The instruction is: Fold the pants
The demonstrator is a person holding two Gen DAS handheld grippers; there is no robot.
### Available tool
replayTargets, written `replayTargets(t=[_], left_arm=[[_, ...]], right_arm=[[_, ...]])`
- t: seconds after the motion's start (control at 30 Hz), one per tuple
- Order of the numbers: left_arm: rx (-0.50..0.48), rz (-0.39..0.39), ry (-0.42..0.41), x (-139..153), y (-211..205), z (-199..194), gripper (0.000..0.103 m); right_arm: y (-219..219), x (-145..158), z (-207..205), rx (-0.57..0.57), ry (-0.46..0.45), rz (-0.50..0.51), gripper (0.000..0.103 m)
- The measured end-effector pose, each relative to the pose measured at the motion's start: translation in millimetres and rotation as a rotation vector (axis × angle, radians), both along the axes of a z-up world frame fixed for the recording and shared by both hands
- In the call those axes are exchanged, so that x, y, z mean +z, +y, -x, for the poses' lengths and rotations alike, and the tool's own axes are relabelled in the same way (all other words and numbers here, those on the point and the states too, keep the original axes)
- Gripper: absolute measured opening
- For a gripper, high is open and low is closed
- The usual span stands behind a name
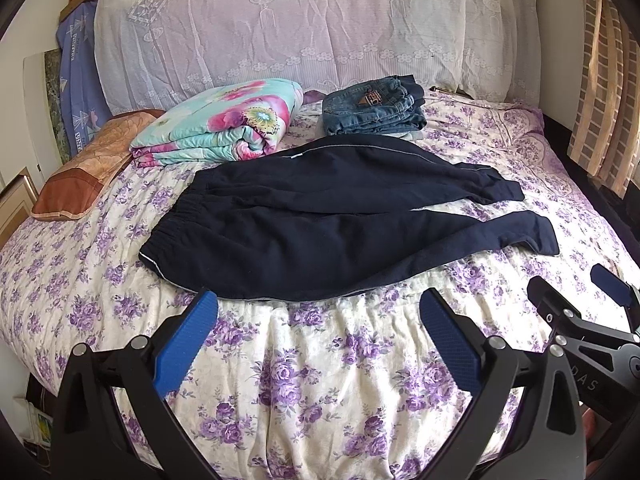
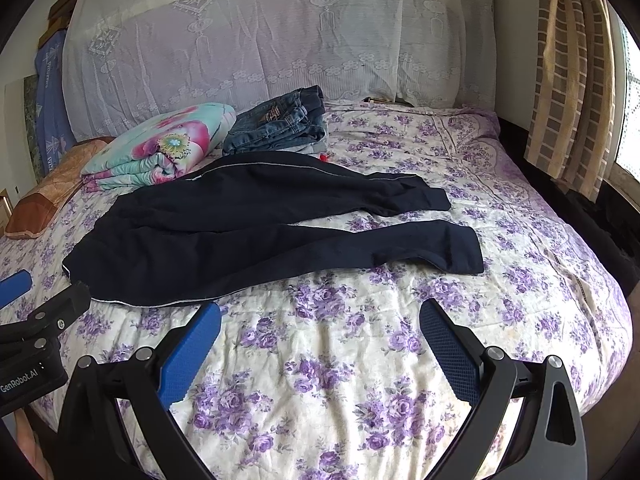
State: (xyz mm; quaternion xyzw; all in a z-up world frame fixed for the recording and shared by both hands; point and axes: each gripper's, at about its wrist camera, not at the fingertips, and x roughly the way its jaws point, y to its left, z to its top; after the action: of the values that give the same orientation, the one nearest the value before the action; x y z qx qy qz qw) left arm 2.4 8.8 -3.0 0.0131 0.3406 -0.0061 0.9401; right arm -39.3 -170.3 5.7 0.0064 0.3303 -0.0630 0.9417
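Blue-padded left gripper (image 1: 318, 304) sits lowest in the left wrist view, jaws spread wide, nothing between them, above the purple-flowered white bedspread (image 1: 320, 380). Right gripper (image 2: 320, 312) likewise: jaws spread, empty, over bare bedspread, apart from any cloth.

Task item: dark navy soft-knit pants (image 1: 304, 236) with a thin white side stripe, lying flat across the middle of the bed, unfolded. Elastic waistband (image 1: 176, 216) to the left, the two leg cuffs to the right, legs splayed slightly apart. Near hem lies just beyond the left gripper's fingertips; whether they touch cannot be told.

Behind the pants: a folded floral quilt in teal and pink (image 1: 224, 124), a stack of folded blue denim jeans (image 1: 372, 108), an orange-brown pillow (image 1: 80, 172) at far left.

Handling judgement: fabric looks light, limp and fleece-like; it should drape and slump, not hold a crease. Low slip risk against textured pads, but a pinch could catch one layer only or drag the bedspread. Suggested holds: waistband corner with the left, near leg cuff (image 2: 460, 252) with the right, pinching both layers.
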Motion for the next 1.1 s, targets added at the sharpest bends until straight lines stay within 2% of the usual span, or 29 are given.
replayTargets(t=[1.1], left_arm=[[0.001, 0.000, 0.000, -2.0, 4.4, -0.2, 0.098]], right_arm=[[3.8, 2.0, -0.2, 0.005, 0.000, 0.005, 0.100]])
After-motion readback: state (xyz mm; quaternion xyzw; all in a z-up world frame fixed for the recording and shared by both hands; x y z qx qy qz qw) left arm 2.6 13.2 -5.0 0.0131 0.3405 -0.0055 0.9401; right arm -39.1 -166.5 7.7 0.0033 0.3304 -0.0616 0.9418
